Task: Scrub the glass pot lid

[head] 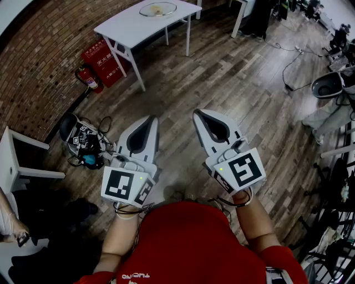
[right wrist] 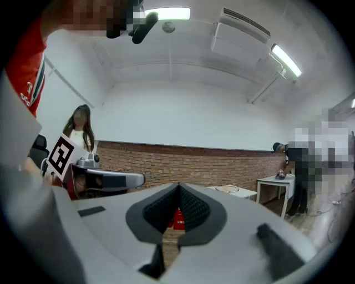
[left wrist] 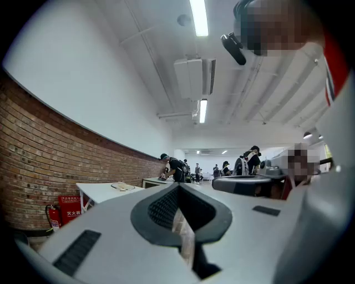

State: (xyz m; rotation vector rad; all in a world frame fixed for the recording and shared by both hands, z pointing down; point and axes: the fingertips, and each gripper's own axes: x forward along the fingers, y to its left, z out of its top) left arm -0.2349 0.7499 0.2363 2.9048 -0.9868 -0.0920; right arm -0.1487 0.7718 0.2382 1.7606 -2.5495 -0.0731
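Holding both tools level above the wooden floor (head: 233, 72), a person in a red shirt (head: 194, 244) keeps the left gripper (head: 150, 118) and the right gripper (head: 198, 113) side by side. Each pair of jaws is pressed together with nothing between them. The glass pot lid (head: 158, 9) lies flat on the white table (head: 125, 28) at the far end, well apart from both grippers, beside the brick wall (head: 39, 61). A red fire extinguisher (head: 89, 78) stands left of the table.

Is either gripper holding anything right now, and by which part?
Nothing is held. The left gripper and right gripper are both shut and empty; the glass pot lid lies on the white table ahead, untouched.
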